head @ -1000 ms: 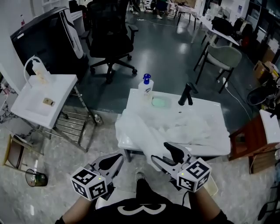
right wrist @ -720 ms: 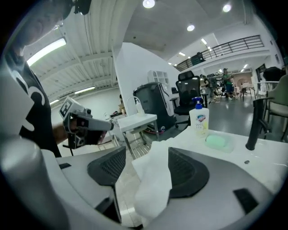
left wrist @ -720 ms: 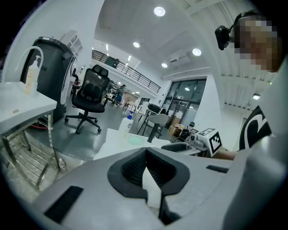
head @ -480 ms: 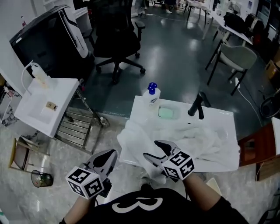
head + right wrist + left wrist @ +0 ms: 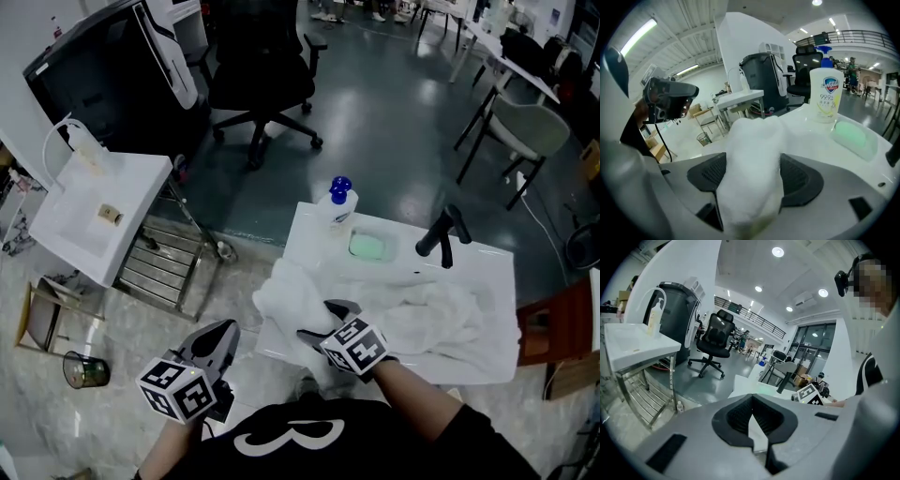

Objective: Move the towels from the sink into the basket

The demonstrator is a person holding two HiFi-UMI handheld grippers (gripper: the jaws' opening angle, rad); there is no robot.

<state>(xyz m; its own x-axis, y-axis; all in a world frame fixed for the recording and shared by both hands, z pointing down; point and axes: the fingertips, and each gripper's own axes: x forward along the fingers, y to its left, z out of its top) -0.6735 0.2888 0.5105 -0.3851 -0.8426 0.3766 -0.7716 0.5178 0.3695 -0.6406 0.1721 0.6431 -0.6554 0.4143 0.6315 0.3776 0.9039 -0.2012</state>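
White towels lie heaped in the white sink, and one fold spills over its front left corner. My right gripper is at that corner. In the right gripper view a thick fold of towel runs between the two wide-set pads. The jaws have just been opening and stand wide around the fold. My left gripper hangs low, left of the sink and away from the towels. Its dark pads almost meet and hold nothing. No basket shows.
On the sink's back rim stand a soap bottle with a blue pump, a green soap bar and a black faucet. A second white sink on a wire rack stands left. A cup sits on the floor.
My right gripper came down and leftward from below the sink's front onto the towel fold at the left corner, and its jaws widened. The left gripper shifted a little, still low on the left.
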